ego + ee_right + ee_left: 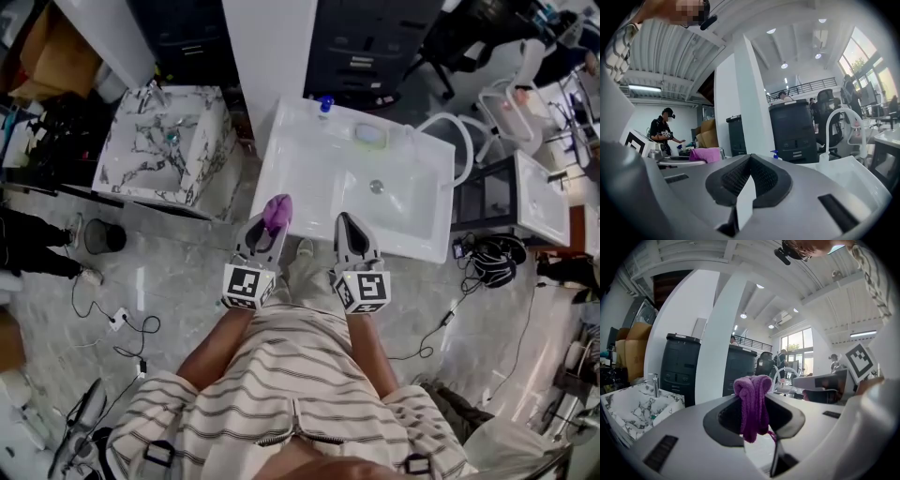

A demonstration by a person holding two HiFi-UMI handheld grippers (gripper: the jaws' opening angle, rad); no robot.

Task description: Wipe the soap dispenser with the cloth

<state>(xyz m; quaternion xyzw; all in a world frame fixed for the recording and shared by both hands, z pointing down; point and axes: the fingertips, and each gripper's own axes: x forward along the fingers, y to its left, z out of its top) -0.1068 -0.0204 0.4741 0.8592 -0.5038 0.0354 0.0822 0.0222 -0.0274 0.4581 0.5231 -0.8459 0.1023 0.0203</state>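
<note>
Head view: the left gripper is clamping a purple cloth at its tips, and the bunched cloth is hanging over the front edge of the white sink. The right gripper is hovering just beside it, jaws together, nothing in them. The soap dispenser is standing at the sink's back edge, well apart from both grippers; it is tiny here, probably a pump bottle with a blue top. A green pad is lying near it on the rim. A marble sink is sitting to the left.

Left gripper view: the jaws are pressing on the cloth, which is sticking up above the left gripper in a folded lump and drooping down between the pads. The marble sink is showing at left. The dispenser is not showing here.

Right gripper view: the right gripper is holding its jaws closed on each other, empty. The soap dispenser is standing just past the tips, small, with a blue pump. A white arched faucet is rising at right. The cloth is showing at left.
</note>
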